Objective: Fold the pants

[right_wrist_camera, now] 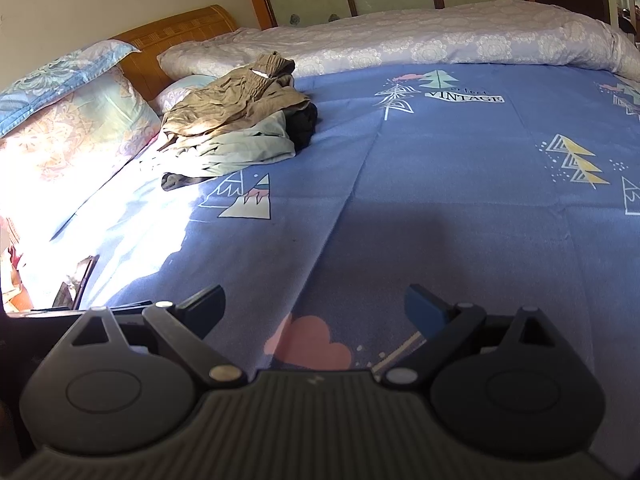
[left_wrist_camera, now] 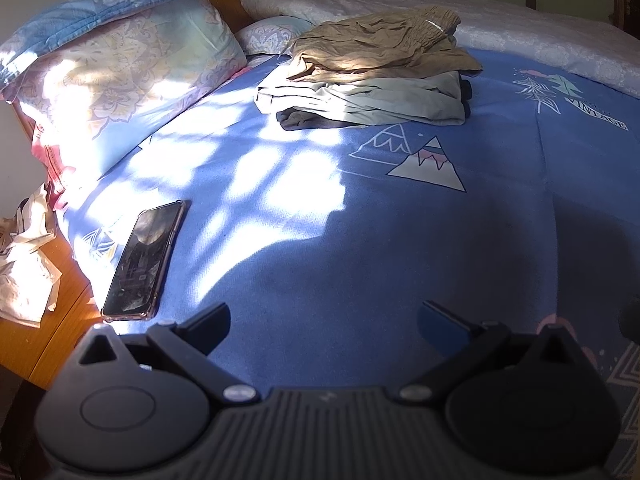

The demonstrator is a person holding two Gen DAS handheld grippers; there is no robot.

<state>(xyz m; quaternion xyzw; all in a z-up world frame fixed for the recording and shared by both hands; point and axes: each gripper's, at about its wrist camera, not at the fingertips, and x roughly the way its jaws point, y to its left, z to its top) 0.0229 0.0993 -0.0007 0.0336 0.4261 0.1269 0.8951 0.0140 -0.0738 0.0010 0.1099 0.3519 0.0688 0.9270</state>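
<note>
From your left wrist camera, your left gripper [left_wrist_camera: 324, 320] hangs over the blue bed sheet [left_wrist_camera: 360, 260] with its fingers spread wide apart and nothing between them. The pants sit in a stack toward the head of the bed, well apart from the gripper: tan pants [left_wrist_camera: 380, 46] lie crumpled on top, grey-green pants [left_wrist_camera: 372, 100] are folded beneath them, and a dark garment [left_wrist_camera: 298, 120] pokes out at the bottom on the near side. The stack lies just beside the patterned pillows [left_wrist_camera: 128, 76], which lean at the head end. A rolled quilt [left_wrist_camera: 500, 28] runs along the far edge of the bed, right behind the stack. A phone [left_wrist_camera: 146, 260] lies face up near the sunlit edge of the bed, close to your left finger. Crumpled paper [left_wrist_camera: 24, 268] rests on the wooden nightstand [left_wrist_camera: 48, 340] beside that edge.

From your right wrist camera, your right gripper [right_wrist_camera: 316, 308] also hovers over the sheet with its fingers wide apart and empty. The same stack shows at the head end, tan pants [right_wrist_camera: 236, 108] over grey-green pants [right_wrist_camera: 248, 146], touching each other, next to the pillows [right_wrist_camera: 76, 128] and in front of the quilt [right_wrist_camera: 420, 40]. The wooden headboard [right_wrist_camera: 176, 32] rises behind the pillows.
</note>
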